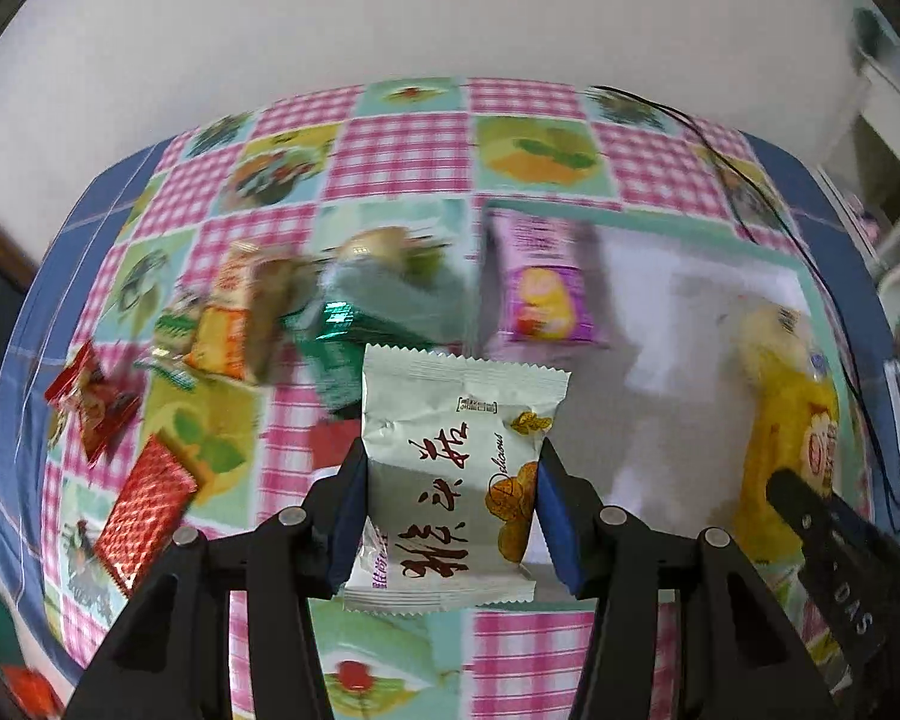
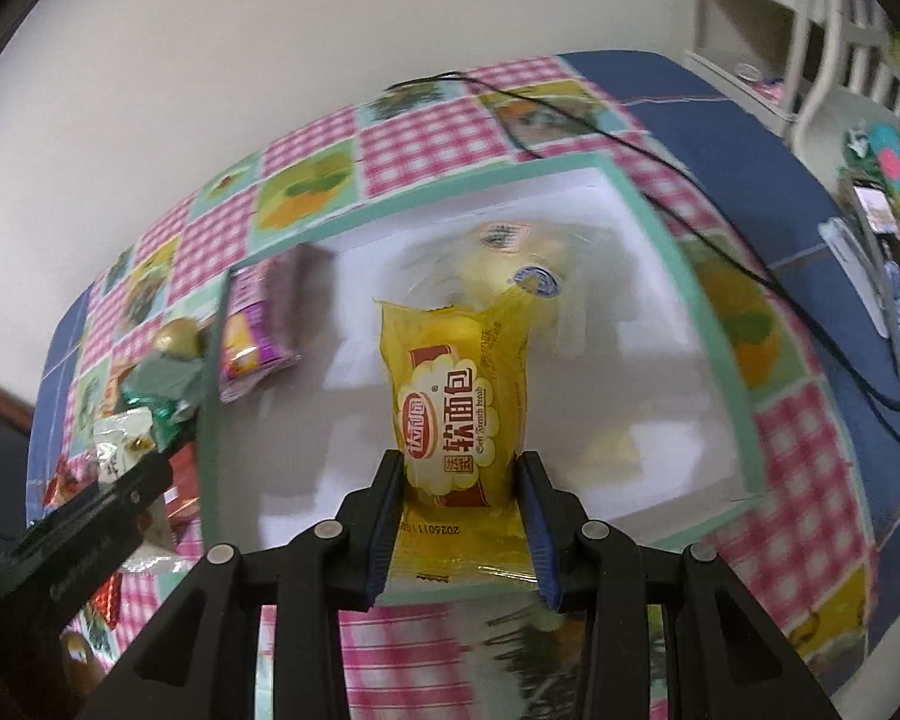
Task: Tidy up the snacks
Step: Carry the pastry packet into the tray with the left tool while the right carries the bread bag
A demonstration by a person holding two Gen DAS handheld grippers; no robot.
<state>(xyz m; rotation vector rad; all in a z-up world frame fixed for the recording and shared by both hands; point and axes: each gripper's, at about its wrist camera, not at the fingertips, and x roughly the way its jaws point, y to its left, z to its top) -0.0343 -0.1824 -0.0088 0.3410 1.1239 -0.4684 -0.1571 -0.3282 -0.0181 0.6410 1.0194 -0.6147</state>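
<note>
My left gripper (image 1: pixel 453 480) is shut on a white snack packet (image 1: pixel 456 444) with red characters, held above the checked tablecloth. My right gripper (image 2: pixel 459 486) is shut on a yellow soft-bread packet (image 2: pixel 459 414), held over the white box (image 2: pixel 630 420) with a green rim. That yellow packet (image 1: pixel 792 432) and the right gripper's finger (image 1: pixel 834 546) also show at the right of the left wrist view. A purple packet (image 1: pixel 549 294) lies in the box's left corner, and another yellow packet (image 2: pixel 510 264) lies at its far end.
Several loose snacks lie left of the box: an orange packet (image 1: pixel 234 318), a green packet (image 1: pixel 360 324), a red square packet (image 1: pixel 144 510) and a red wrapped one (image 1: pixel 90 402). A black cable (image 2: pixel 660 168) crosses the cloth past the box. A phone (image 2: pixel 894 276) lies at the far right.
</note>
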